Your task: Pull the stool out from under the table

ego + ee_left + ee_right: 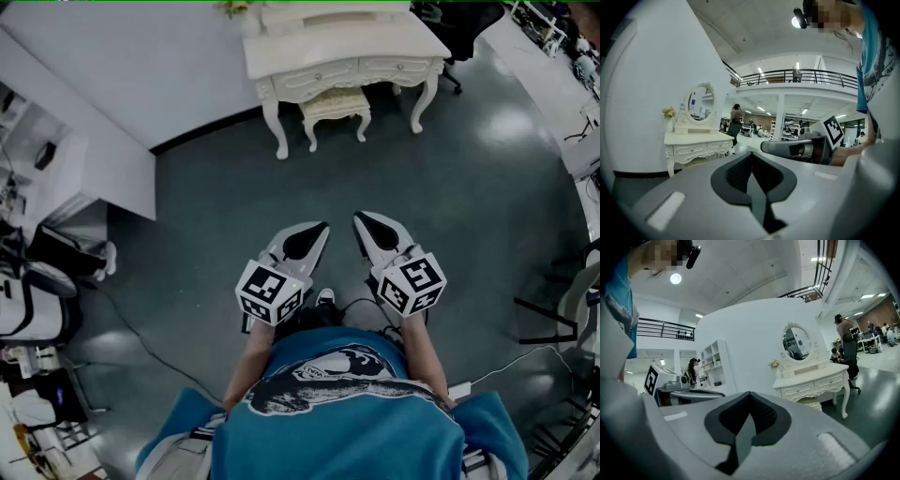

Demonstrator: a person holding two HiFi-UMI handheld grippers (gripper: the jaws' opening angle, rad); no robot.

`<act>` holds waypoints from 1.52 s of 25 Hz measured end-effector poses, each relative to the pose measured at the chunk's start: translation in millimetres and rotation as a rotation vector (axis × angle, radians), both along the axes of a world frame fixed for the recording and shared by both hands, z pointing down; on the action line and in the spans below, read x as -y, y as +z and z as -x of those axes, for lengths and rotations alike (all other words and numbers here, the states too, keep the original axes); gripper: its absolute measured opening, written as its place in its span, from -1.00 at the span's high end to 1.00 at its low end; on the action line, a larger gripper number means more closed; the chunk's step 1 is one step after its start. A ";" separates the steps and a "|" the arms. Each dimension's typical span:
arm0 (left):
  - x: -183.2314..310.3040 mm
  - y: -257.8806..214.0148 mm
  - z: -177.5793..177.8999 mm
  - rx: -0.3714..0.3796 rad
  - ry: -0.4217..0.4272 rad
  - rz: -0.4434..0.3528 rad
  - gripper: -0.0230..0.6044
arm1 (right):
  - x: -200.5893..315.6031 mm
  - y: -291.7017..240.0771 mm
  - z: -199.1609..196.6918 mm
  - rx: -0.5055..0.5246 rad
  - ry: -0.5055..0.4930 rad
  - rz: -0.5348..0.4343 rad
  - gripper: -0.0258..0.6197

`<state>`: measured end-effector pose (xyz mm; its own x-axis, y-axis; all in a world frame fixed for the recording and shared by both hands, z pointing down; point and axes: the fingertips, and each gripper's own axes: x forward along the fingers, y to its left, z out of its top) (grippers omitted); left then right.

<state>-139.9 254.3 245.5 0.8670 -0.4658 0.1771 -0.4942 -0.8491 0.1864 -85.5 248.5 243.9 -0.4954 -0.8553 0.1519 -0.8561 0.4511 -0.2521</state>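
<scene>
Standing tucked between the front legs of the table (347,49), the stool (335,105) is found at the far side of the floor (450,187), with only the front part of its seat and two curved legs exposed in the head view.

**Gripper state.** The left gripper (316,232) and the right gripper (366,223) are held side by side, well apart from the stool. In each gripper view the jaws are seen clenched together with nothing between them.

**Handling, as judged.**
- The frame is taken to be rigid, painted wood, and light enough to be dragged by one gripper.
- The padded top is expected to yield under the pads, so it is not recommended as a hold.
- The carved legs are slender, and a pull applied low on one leg may twist or tip the stool.
- The glossy floor is expected to let the feet slide freely.

**Grasp point.** The front rail of the seat frame, just under the cushion, is recommended. The top of a front leg is a second choice.

**Orientation.**
- The stool is upright.
- The long axis of its seat is seen running parallel to the table front, left to right in the head view.
- The long front edge is presented toward the grippers, so a straight pull away from the table is indicated.
</scene>
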 end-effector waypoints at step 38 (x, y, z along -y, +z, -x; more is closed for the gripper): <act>188.5 46.6 34.4 0.034 -0.146 0.097 0.88 | 187.4 31.5 -54.1 0.137 0.110 0.094 0.77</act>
<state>-174.3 65.8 292.1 0.7841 -0.5655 0.2556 -0.6184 -0.7467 0.2450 -31.5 61.1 275.4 -0.4212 -0.8906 0.1716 -0.8539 0.3256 -0.4061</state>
